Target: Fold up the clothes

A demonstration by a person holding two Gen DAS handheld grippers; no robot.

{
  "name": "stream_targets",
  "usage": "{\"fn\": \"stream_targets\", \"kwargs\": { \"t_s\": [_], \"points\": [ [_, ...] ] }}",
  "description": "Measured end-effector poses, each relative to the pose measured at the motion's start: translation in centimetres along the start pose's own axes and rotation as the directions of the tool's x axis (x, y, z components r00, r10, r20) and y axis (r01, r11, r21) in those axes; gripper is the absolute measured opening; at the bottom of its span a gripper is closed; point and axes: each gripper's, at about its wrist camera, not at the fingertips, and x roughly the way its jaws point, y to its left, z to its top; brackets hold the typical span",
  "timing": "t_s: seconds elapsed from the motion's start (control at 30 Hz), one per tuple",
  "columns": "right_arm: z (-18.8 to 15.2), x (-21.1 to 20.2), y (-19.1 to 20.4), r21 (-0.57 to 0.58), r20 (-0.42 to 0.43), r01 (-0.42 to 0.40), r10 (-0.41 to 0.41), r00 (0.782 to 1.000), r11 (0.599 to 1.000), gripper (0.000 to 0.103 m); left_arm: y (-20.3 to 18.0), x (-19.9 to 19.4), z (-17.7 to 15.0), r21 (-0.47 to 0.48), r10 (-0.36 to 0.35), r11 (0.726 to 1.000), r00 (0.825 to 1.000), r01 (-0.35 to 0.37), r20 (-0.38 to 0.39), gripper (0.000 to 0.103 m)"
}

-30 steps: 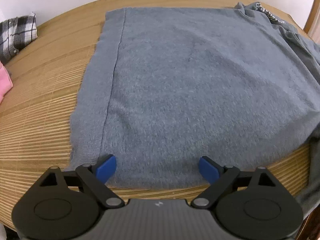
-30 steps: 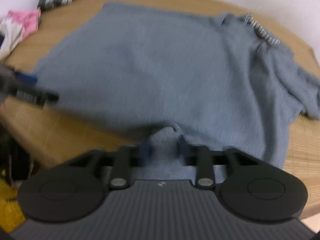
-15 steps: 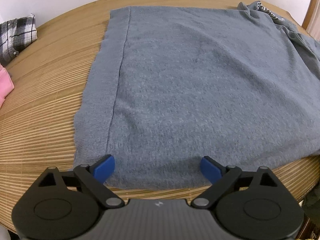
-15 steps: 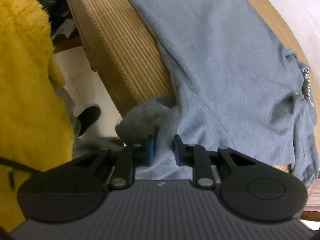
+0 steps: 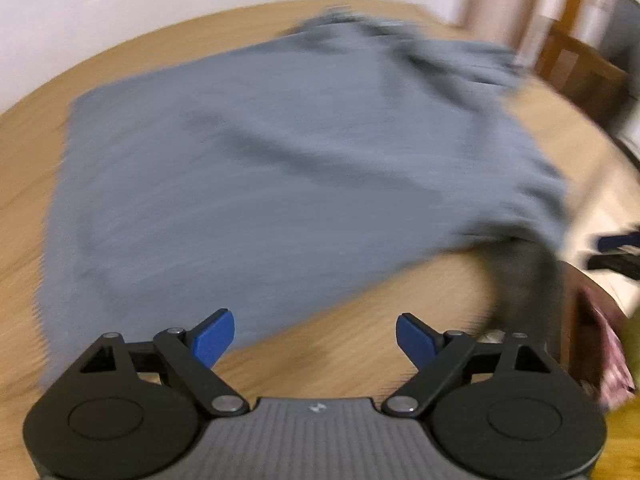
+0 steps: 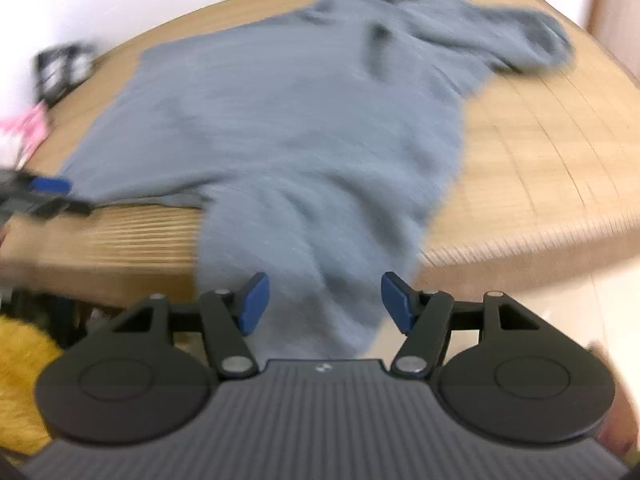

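Spreading step: sweater flat on desk, sleeve overhanging. Your right gripper jaws just opened, sleeve loose between; left gripper wide, empty. Next, regrip sleeve.

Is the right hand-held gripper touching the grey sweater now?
Apart. The right wrist view shows the right hand-held gripper with both blue pads clear of the grey sweater sleeve hanging between them; its jaws have just been opening.

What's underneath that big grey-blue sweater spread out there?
The grey-blue knitted sweater lies on a ribbed bamboo-coloured tabletop, bare around it. One part hangs over the near edge. Whatever sits directly under the cloth is covered, and the blur hides finer detail.
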Motion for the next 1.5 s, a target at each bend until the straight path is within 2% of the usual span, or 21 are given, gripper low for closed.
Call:
{"fn": "stream_targets", "kwargs": {
  "t_s": [0.13, 0.23, 0.3, 0.47, 0.57, 0.6, 0.63, 0.67, 0.7, 0.8, 0.93, 1.0, 1.03, 1.07, 1.13, 1.17, 1.2, 1.27, 1.33, 1.43, 1.5],
  "points": [
    [-2.4, 0.0, -2.1, 0.073, 0.013, 0.009, -0.010, 1.000, 0.997, 0.065, -7.3, 1.8, 0.3, 0.213, -0.067, 0.976, 0.996, 0.053, 0.060, 0.090],
    [-2.6, 0.9, -3.6, 0.068, 0.025, -0.019, 0.017, 1.000, 0.998, 0.065, -11.8, 4.4, 0.3, 0.299, -0.068, 0.953, 0.997, 0.056, 0.029, 0.084],
    [-2.8, 1.4, -4.4, 0.077, 0.020, -0.028, 0.026, 0.999, 0.997, 0.064, -13.5, 5.1, 0.2, 0.297, -0.111, 0.950, 0.994, 0.100, 0.021, 0.084],
    [-4.0, 3.9, -6.2, 0.094, 0.002, -0.133, 0.133, 0.991, 0.987, 0.064, -15.9, 6.9, -0.1, 0.270, -0.068, 0.961, 0.997, 0.052, 0.047, 0.080],
    [-5.0, 6.0, -6.6, 0.144, -0.022, -0.208, 0.214, 0.977, 0.967, 0.064, -17.5, 7.0, 0.1, 0.302, -0.087, 0.950, 0.996, 0.075, 0.027, 0.046],
    [-5.2, 6.4, -6.7, 0.168, -0.015, -0.230, 0.236, 0.972, 0.959, 0.064, -17.9, 7.0, 0.2, 0.310, -0.094, 0.947, 0.995, 0.084, 0.019, 0.031],
    [-5.5, 6.5, -6.8, 0.187, -0.005, -0.252, 0.257, 0.966, 0.949, 0.063, -18.1, 6.7, 0.2, 0.294, -0.112, 0.950, 0.994, 0.106, 0.004, 0.025],
    [-5.6, 6.1, -6.9, 0.194, 0.005, -0.276, 0.280, 0.960, 0.941, 0.033, -18.3, 6.0, 0.0, 0.275, -0.129, 0.954, 0.992, 0.124, 0.001, 0.023],
    [-5.7, 5.5, -7.0, 0.195, 0.012, -0.306, 0.309, 0.951, 0.932, 0.008, -18.4, 5.2, -0.4, 0.257, -0.155, 0.954, 0.988, 0.152, -0.010, 0.021],
    [-5.5, 0.7, -7.5, 0.115, 0.028, -0.434, 0.434, 0.900, 0.893, 0.007, -18.7, 2.9, -1.4, 0.185, -0.254, 0.948, 0.966, 0.259, -0.052, 0.020],
    [-3.7, -5.9, -8.2, 0.001, 0.089, -0.576, 0.574, 0.814, 0.817, 0.004, -19.9, 0.5, -2.6, 0.123, -0.403, 0.904, 0.912, 0.409, -0.072, 0.020],
    [-2.2, -7.5, -7.8, -0.054, 0.125, -0.594, 0.596, 0.793, 0.802, 0.004, -21.1, -0.6, -2.4, 0.149, -0.423, 0.893, 0.905, 0.424, -0.038, 0.020],
    [-1.5, -8.0, -7.5, -0.082, 0.142, -0.591, 0.596, 0.790, 0.802, 0.005, -21.6, -0.9, -2.0, 0.171, -0.412, 0.897, 0.911, 0.409, -0.018, 0.020],
    [-1.0, -8.1, -7.4, -0.095, 0.162, -0.567, 0.575, 0.802, 0.818, 0.007, -21.9, -1.1, -1.6, 0.188, -0.393, 0.903, 0.920, 0.385, 0.002, 0.020],
    [-0.3, -7.9, -7.4, -0.081, 0.218, -0.486, 0.492, 0.843, 0.870, 0.011, -22.0, -1.4, -1.0, 0.192, -0.371, 0.913, 0.928, 0.359, 0.028, 0.020],
    [-0.4, -7.7, -7.5, -0.064, 0.227, -0.440, 0.443, 0.868, 0.896, 0.021, -22.0, -1.5, -0.7, 0.193, -0.362, 0.917, 0.931, 0.348, 0.039, 0.020],
    [-0.8, -7.3, -7.5, -0.049, 0.219, -0.391, 0.392, 0.893, 0.919, 0.040, -22.0, -1.6, -0.6, 0.188, -0.366, 0.917, 0.930, 0.353, 0.040, 0.020],
    [-1.9, -6.9, -8.3, -0.027, 0.196, -0.329, 0.328, 0.924, 0.944, 0.056, -22.1, -1.8, -0.6, 0.193, -0.358, 0.919, 0.933, 0.345, 0.036, 0.020],
    [-3.7, -6.1, -8.9, 0.020, 0.174, -0.301, 0.293, 0.940, 0.953, 0.058, -22.2, -2.3, -0.7, 0.208, -0.347, 0.919, 0.937, 0.335, 0.026, 0.020],
    [-6.0, -5.0, -9.7, 0.125, 0.140, -0.248, 0.230, 0.963, 0.961, 0.061, -21.7, -2.9, -0.7, 0.235, -0.292, 0.931, 0.956, 0.279, 0.018, 0.022],
    [-6.9, -4.4, -9.5, 0.131, 0.137, -0.214, 0.196, 0.971, 0.968, 0.061, -20.2, -3.4, -0.9, 0.222, -0.248, 0.945, 0.969, 0.238, 0.019, 0.029]
  ]
}}
